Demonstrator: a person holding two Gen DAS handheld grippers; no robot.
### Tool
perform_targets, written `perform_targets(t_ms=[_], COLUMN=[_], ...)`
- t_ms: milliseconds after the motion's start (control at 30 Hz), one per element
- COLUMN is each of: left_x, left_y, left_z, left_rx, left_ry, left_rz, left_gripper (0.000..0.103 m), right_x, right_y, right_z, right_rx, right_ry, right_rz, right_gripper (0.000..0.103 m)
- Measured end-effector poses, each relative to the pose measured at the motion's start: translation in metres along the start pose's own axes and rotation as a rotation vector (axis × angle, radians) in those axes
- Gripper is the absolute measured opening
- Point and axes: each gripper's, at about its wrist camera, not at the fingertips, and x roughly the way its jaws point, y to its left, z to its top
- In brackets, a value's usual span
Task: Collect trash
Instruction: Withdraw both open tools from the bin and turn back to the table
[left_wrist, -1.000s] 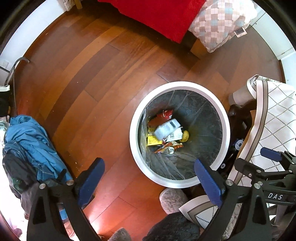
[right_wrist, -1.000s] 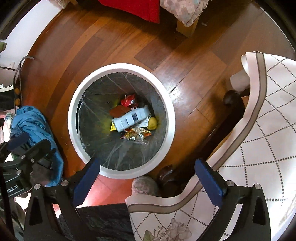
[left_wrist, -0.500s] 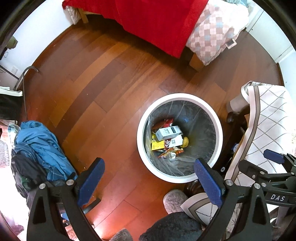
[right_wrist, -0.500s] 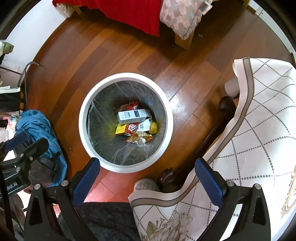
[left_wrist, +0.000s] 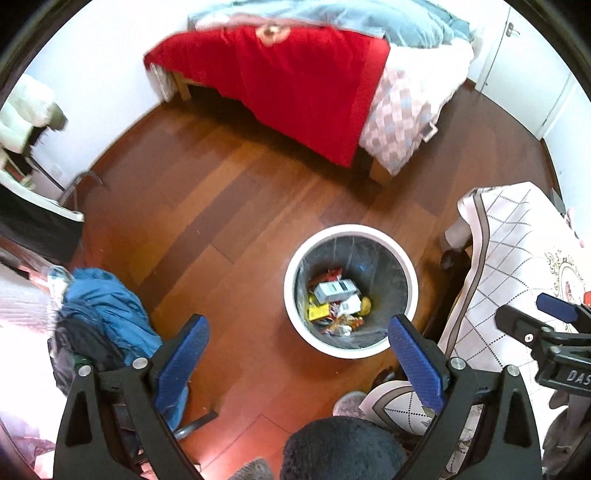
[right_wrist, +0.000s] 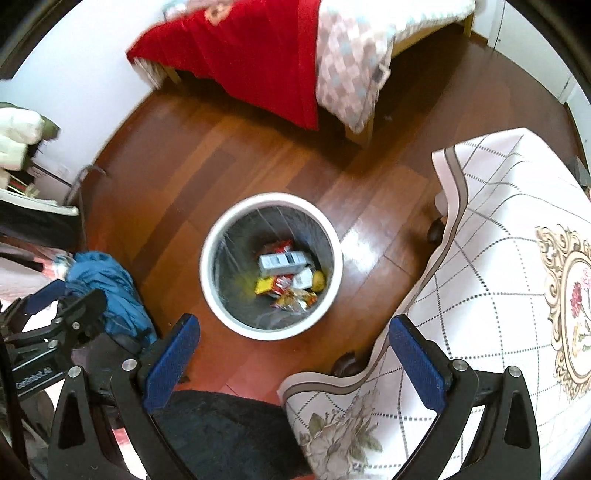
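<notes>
The bed (left_wrist: 303, 92) with its red blanket (right_wrist: 255, 55) fills the far side of the room. A table under a checked cloth (right_wrist: 498, 258) sits on the right. A blue jacket (left_wrist: 107, 306) lies in a heap on the left. The white bin (left_wrist: 351, 291) stands on the wood floor (left_wrist: 207, 206), near the table. The trash (right_wrist: 288, 277) is down inside it: a grey box, a yellow pack, shiny wrappers.

Both grippers are high above the floor. The left gripper (left_wrist: 299, 354) has its jaws wide apart and holds nothing. The right gripper (right_wrist: 295, 354) is the same.

What could go wrong? I think a reach past the bin could bump it and tip it. A finger could also catch the cloth and pull it.

The pictures are a bit blurry. I cannot see any loose trash on the floor. What is under the table or the bed is hidden.
</notes>
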Motion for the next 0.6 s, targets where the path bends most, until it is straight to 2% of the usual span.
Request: perform_targets(t_ms=[67,267,433,500,600], left_x=[-0.015,-0.052,-0.067,-0.062,-0.042], left_y=[-0.003,-0.025,-0.073,-0.104,-0.163], left_z=[-0.004,-0.022,-0.044,-0.057,-0.082], left_rx=[-0.002,0.004,0.057,0.098,0.212], left_ry=[-0.023,-0.102,-0.150,-0.125,-0.042], left_rz=[0.013,-0.025,-0.074,-0.125,-0.192], left_gripper=[0.099,0.099,0.099,0.099,0.099], right_x=[-0.020,-0.080,-0.120,-0.132,-0.143], right_y=[-0.002,-0.021,-0.061,-0.083,-0.124], right_z=[-0.007,-0.037,-0.078,-0.100,-0.138], right_rx=[0.009,0.079,0.174,0.226,0.309], right_ry=[-0.050,-0.173,-0.223,-0.227,-0.208], right_rz=[0.009,0.064,0.101,0.112,0.089], right_gripper=[0.103,0.103,0.103,0.103,0.103])
